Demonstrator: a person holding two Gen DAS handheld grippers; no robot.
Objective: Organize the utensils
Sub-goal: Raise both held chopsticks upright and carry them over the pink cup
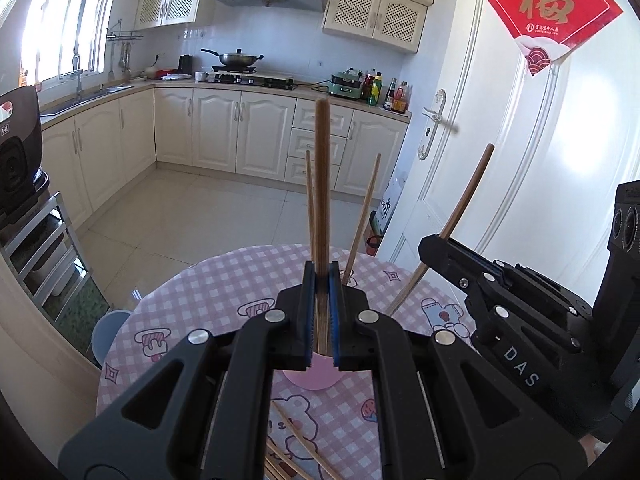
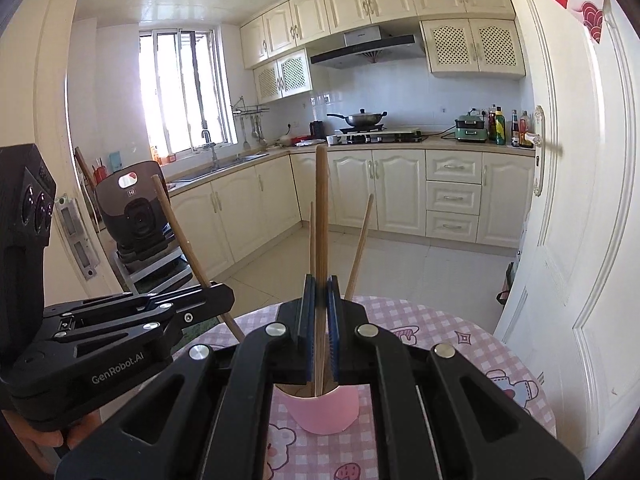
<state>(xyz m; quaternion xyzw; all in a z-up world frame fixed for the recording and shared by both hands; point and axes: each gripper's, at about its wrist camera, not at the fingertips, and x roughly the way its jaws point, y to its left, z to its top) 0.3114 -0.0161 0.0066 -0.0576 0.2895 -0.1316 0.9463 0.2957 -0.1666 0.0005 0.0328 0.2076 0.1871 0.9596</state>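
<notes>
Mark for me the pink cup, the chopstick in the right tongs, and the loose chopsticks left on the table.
pink cup [image 2: 320, 412]: right wrist view, front wall.
chopstick in the right tongs [image 2: 321, 208]: right wrist view, upper shaft.
loose chopsticks [image 1: 298, 442]: left wrist view, mid-shaft, on the tablecloth.

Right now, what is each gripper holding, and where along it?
Each holds one chopstick, gripped near its lower part: left gripper on the left chopstick, right gripper on the right chopstick, over the pink cup.

A cup [image 2: 320, 410] stood on the table [image 2: 472, 344], near its middle. Two chopsticks [image 2: 362, 246] stood in it, leaning right. More chopsticks [image 1: 296, 440] lay on the table nearer than the cup.
</notes>
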